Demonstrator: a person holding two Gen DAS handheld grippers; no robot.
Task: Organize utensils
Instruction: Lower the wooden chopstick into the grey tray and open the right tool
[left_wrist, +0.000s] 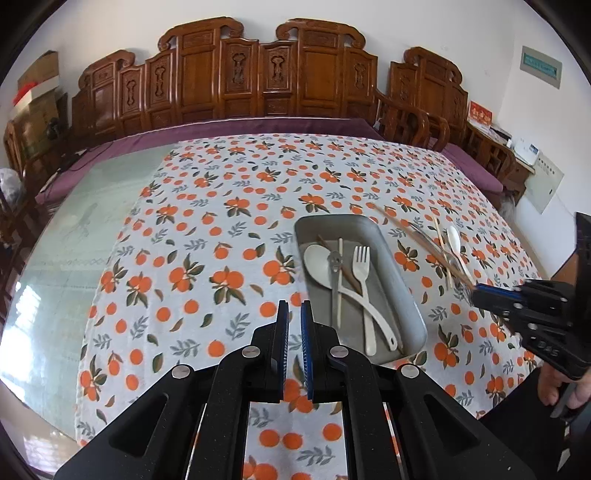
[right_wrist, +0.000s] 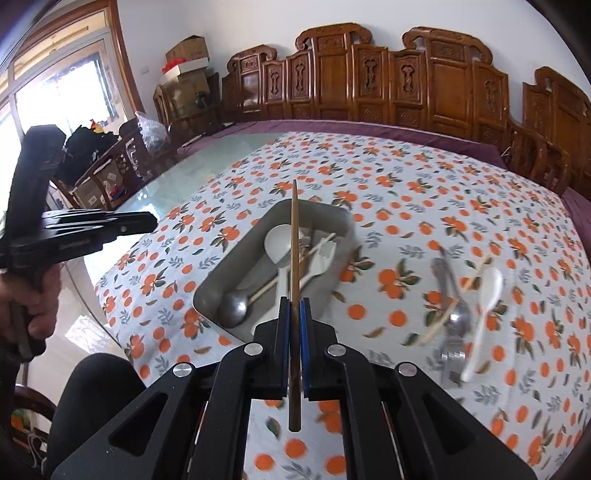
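You are working partway through. Your left hand-held gripper (left_wrist: 294, 308) is hovering closed and empty over the tabletop (left_wrist: 177, 236), left of the grey tray (left_wrist: 406, 295). The tray is holding about six pieces: two spoons, a fork, two sticks, one small metal piece. Your right hand-held gripper (right_wrist: 294, 306) is pinching a brown chopstick (right_wrist: 294, 236) above the tray. Right of it, four loose utensils (right_wrist: 465, 306) are waiting.

Black angular tool (left_wrist: 294, 308), blue finger pads (left_wrist: 306, 339), silver round screws, black trousers (right_wrist: 96, 398)
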